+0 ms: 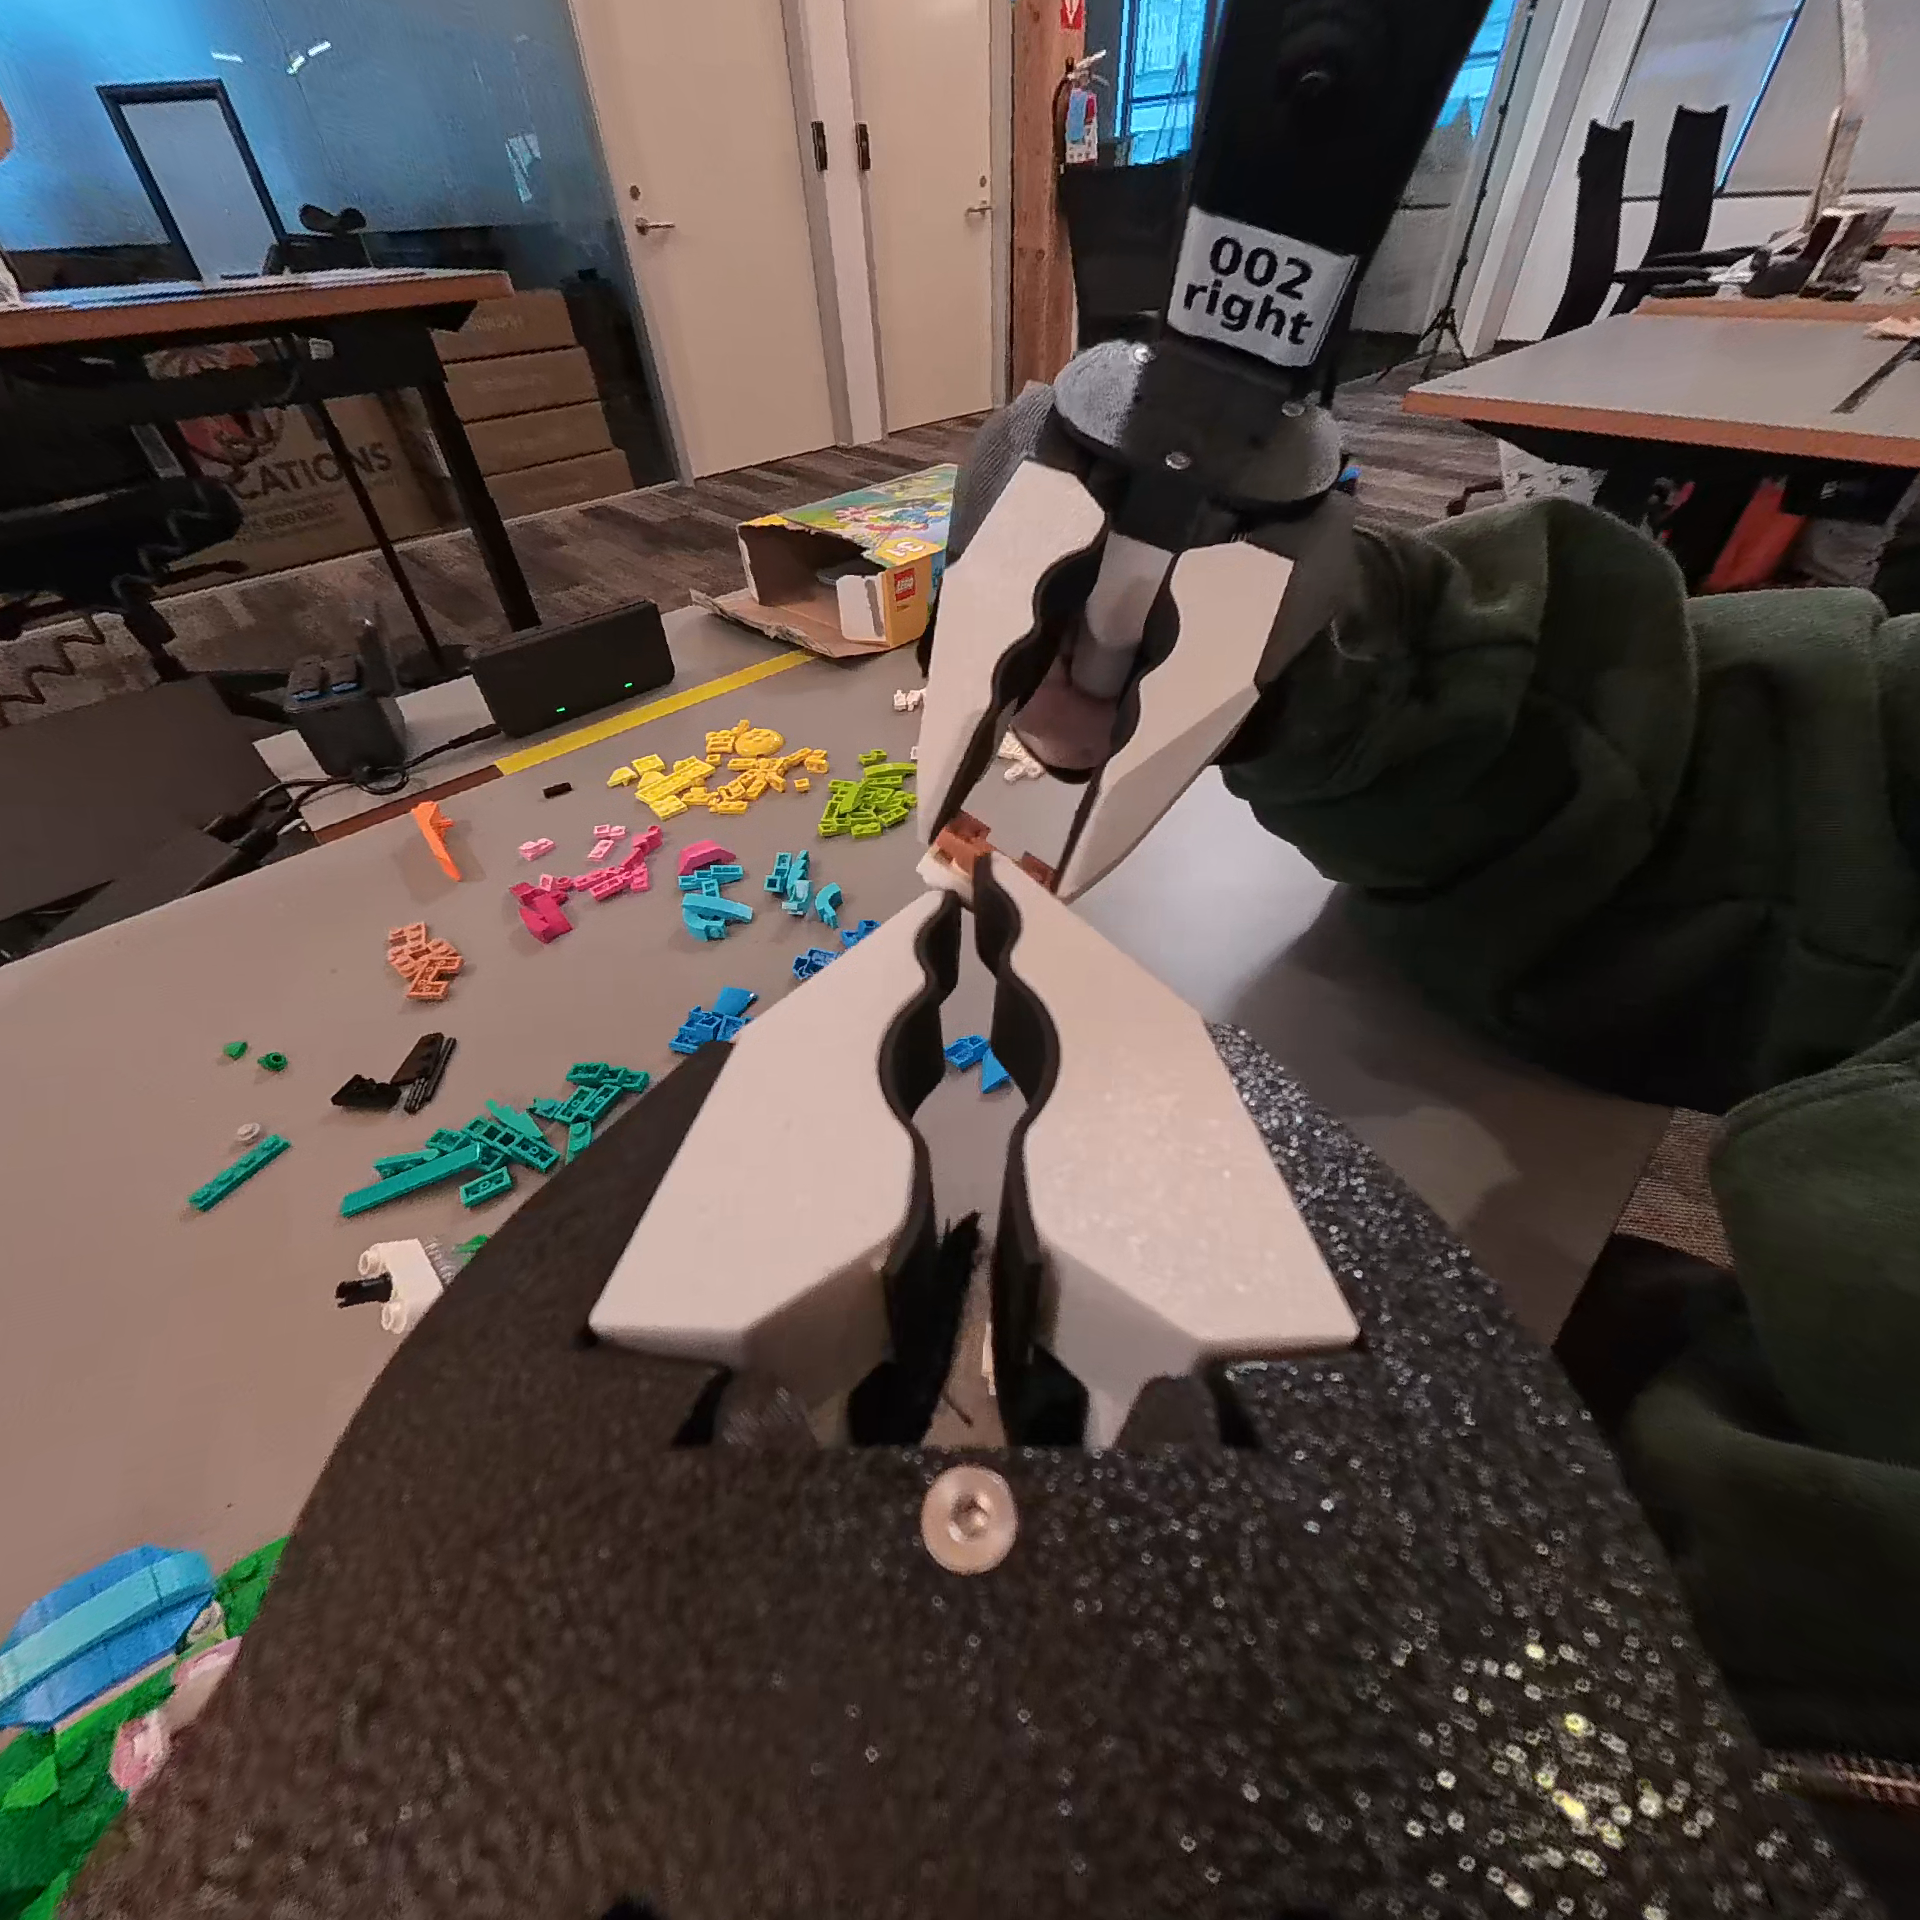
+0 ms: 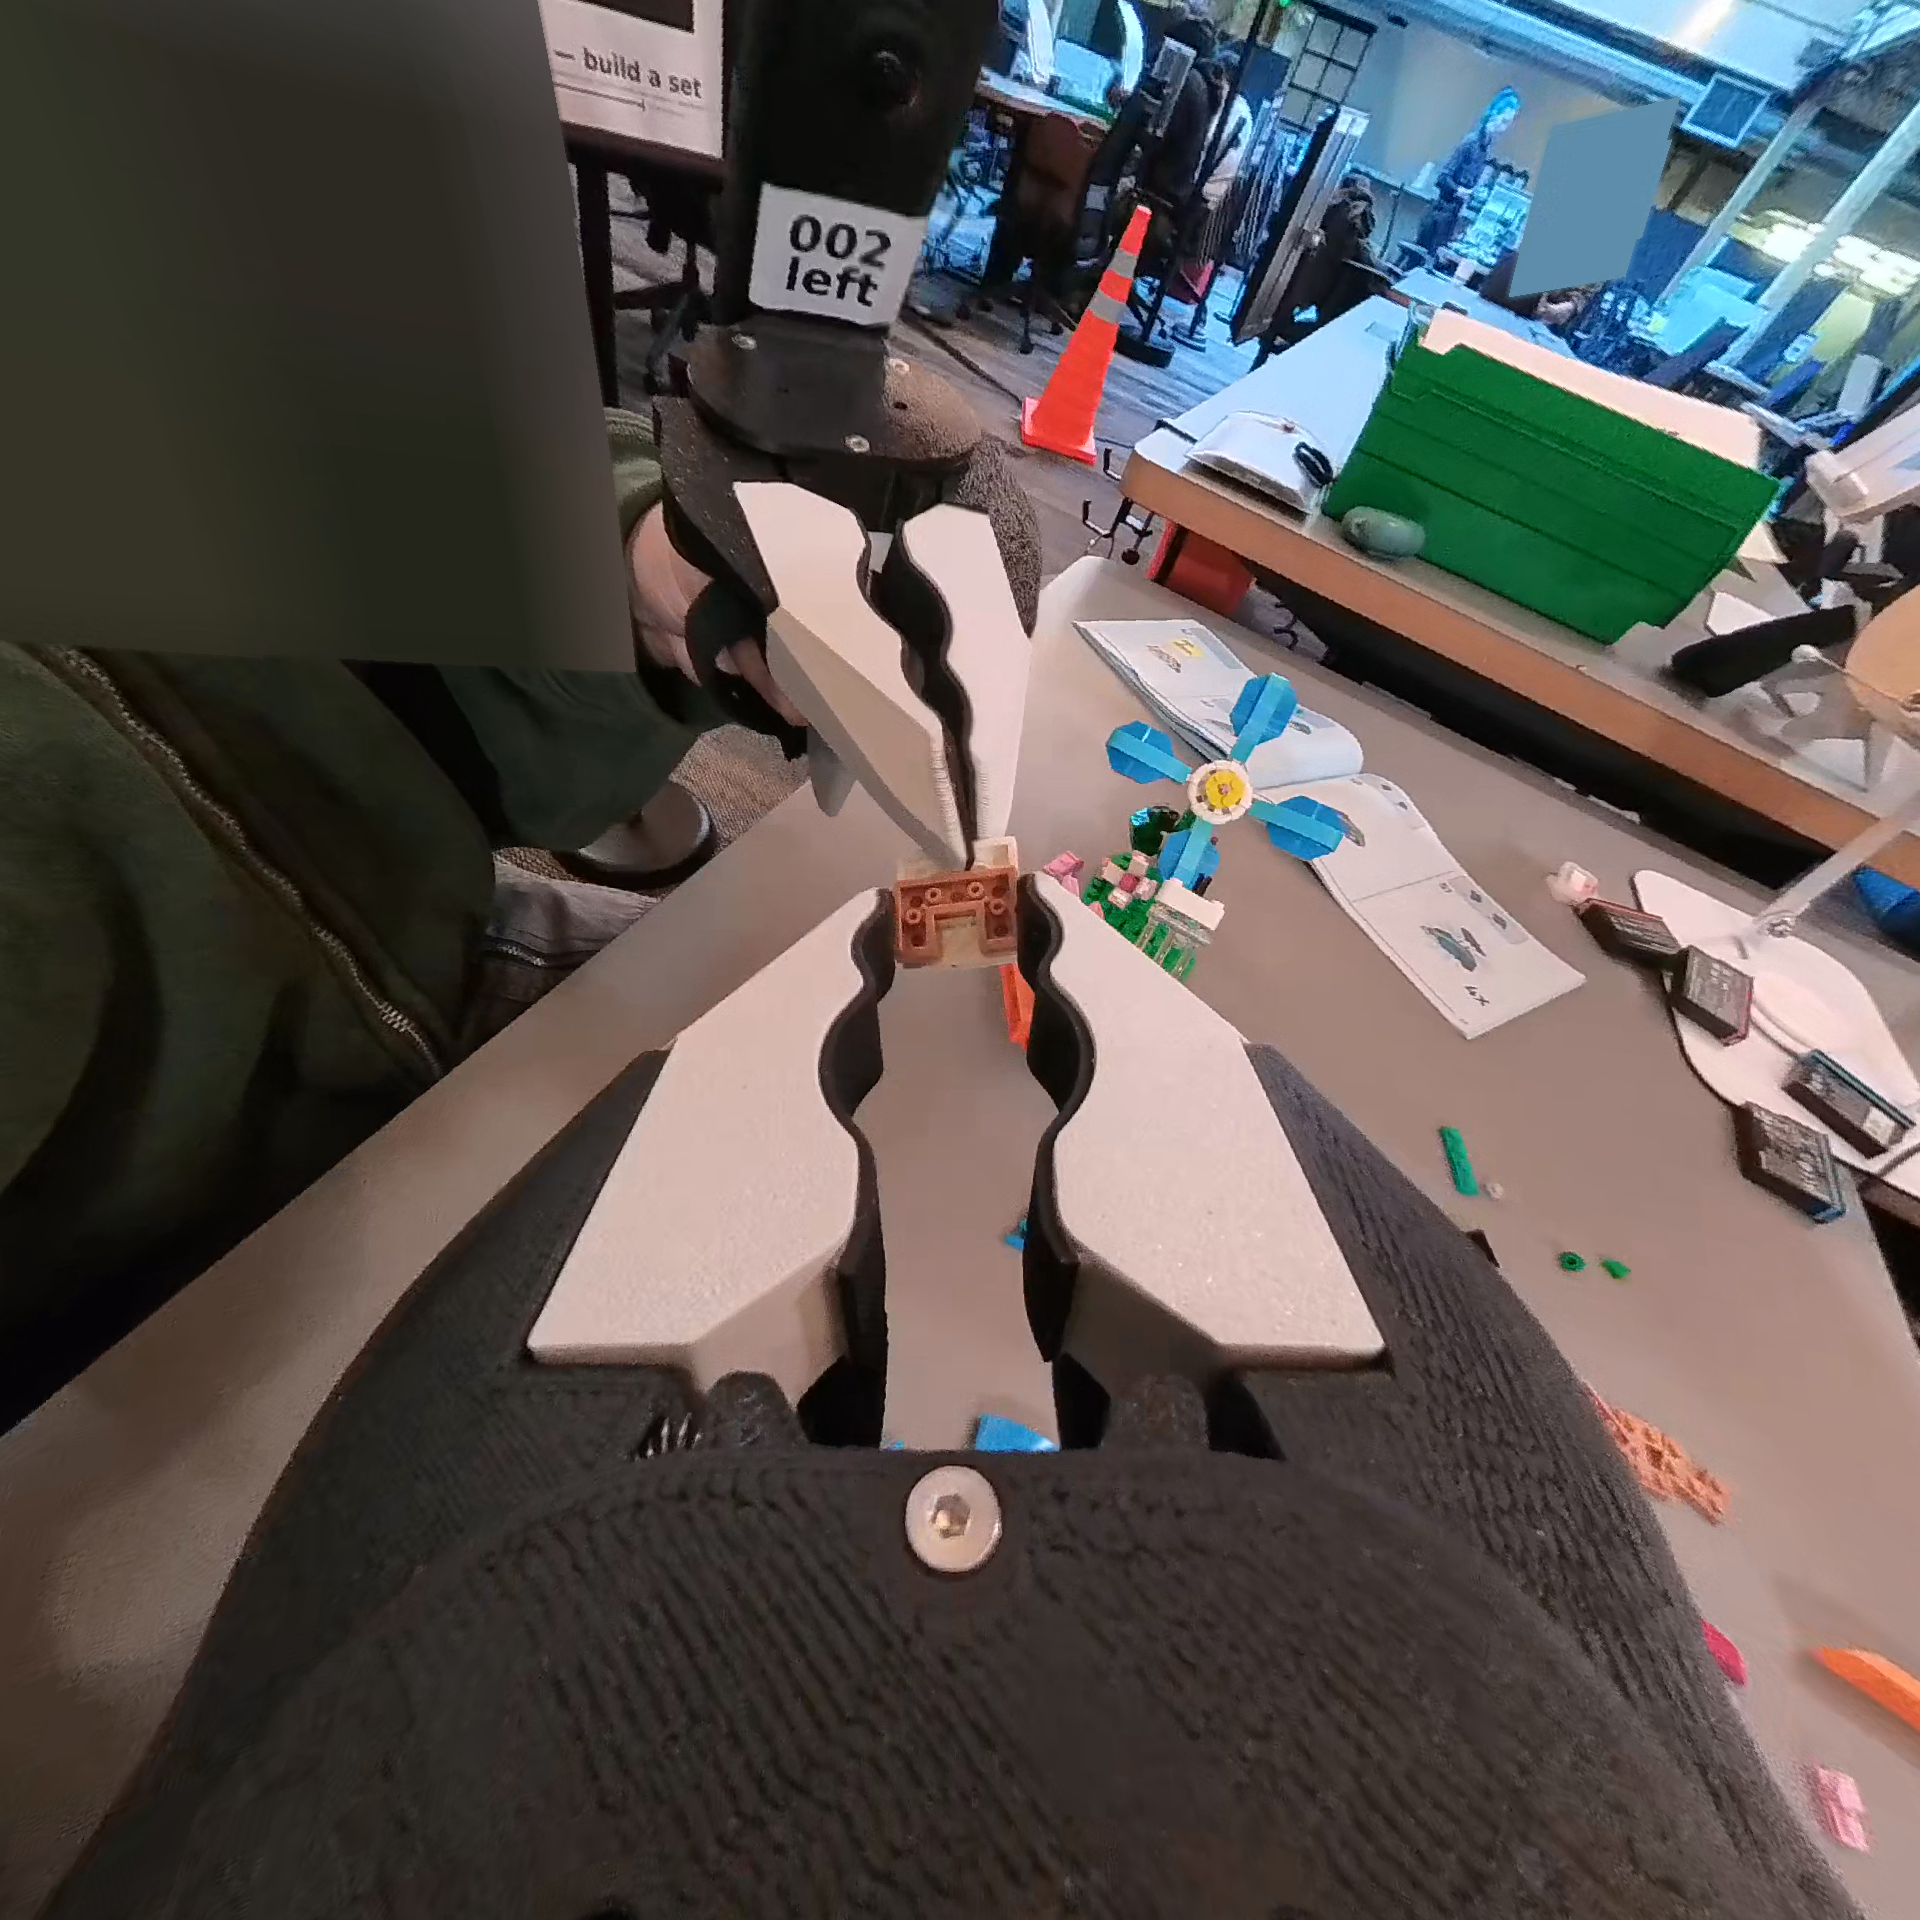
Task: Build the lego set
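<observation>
Right gripper clamped on small brown-and-cream lego brick assembly, held in the air above grey tabletop; left gripper nearly closed, tips pinching the cream edge of the same assembly. Sorted loose coloured lego pieces spread on tabletop beyond; blue-bladed lego windmill model upright beside open instruction booklet.

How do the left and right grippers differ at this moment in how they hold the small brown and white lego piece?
The right gripper spans the small brown and white lego piece across its width with fingertips set wide; the left gripper is nearly closed, pinching only its upper white edge. The right gripper reaches from below in its own view, the left gripper comes down from above at a steep tilt. Both have white fingers with wavy black pads and meet on the same piece, held above the grey table.
</observation>
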